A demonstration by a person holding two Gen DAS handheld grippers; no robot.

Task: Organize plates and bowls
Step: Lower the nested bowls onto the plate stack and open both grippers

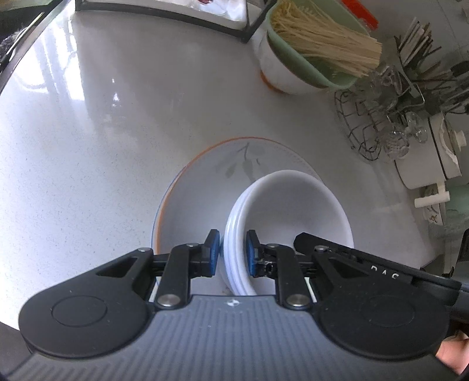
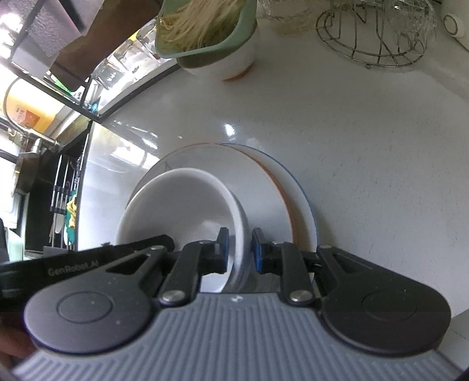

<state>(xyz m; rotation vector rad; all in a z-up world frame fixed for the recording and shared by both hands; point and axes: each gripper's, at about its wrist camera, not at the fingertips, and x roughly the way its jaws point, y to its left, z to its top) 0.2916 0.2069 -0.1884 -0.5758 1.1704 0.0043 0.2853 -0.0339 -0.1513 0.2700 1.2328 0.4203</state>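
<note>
A stack of white bowls (image 1: 293,211) is held from both sides over two stacked plates on the white counter. My left gripper (image 1: 233,255) is shut on the stack's left rim, its blue pads pressing the layered edges. My right gripper (image 2: 239,249) is shut on the opposite rim of the bowls (image 2: 181,205). The top plate (image 1: 205,181) has an orange rim and a grey leaf drawing. In the right wrist view a blue-rimmed plate (image 2: 304,199) shows under the orange-rimmed plate (image 2: 263,181). I cannot tell whether the bowls touch the plate.
A green colander of noodles (image 1: 316,49) sits in a white bowl at the back. A wire rack with glasses (image 1: 381,123) and a white pot (image 1: 425,164) stand to the right. A black-framed shelf (image 1: 176,11) runs along the back. A sink area (image 2: 44,175) lies left of the counter.
</note>
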